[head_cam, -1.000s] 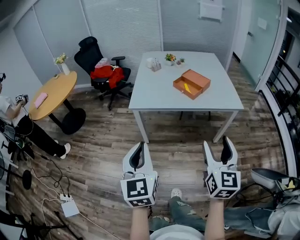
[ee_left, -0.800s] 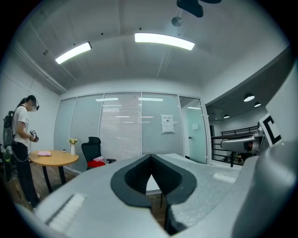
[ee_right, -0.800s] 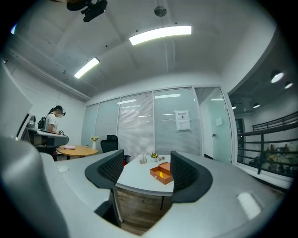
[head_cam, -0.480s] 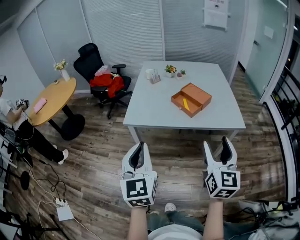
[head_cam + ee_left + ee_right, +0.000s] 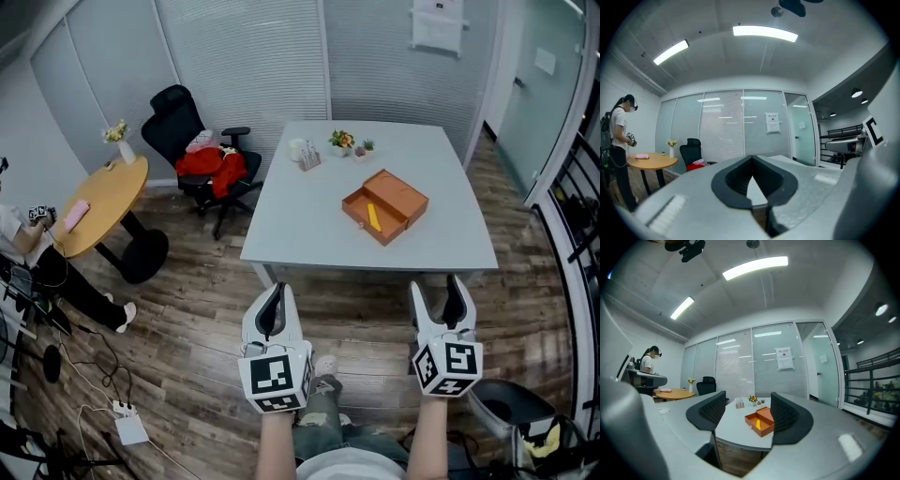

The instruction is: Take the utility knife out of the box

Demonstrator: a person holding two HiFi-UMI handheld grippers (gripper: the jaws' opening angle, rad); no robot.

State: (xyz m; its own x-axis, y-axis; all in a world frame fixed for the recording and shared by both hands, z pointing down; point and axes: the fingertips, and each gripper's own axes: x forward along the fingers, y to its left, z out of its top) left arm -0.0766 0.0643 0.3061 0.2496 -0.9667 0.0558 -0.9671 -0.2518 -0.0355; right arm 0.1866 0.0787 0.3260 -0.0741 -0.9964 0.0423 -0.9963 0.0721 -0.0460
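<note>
Approach stage, by my reading: both grippers hang over the wood floor (image 5: 206, 309), well short of the table (image 5: 300, 220).

Left gripper (image 5: 277, 292): jaws pressed together at the tips, nothing between them. Right gripper (image 5: 437, 287): jaws spread, empty.

Orange box (image 5: 761, 419) sits far ahead, framed in the gap of the right jaws, lid laid open. Yellow utility knife (image 5: 758, 426) lies inside its tray. From the left jaws the box is ahead and off to the right.

Next move likely calls for closing on the table edge. Then the spread right jaws come down from above, across the knife's narrow body and clear of the tray walls.

Surface: pale grey tabletop, smooth, with small potted plants (image 5: 343, 141) at the far edge beyond the box.

Room: glass walls with blinds. Black office chair (image 5: 183, 127) and round wooden table (image 5: 98, 197) lie far ahead-left of the left jaws, with a person (image 5: 23, 239) beside them.
</note>
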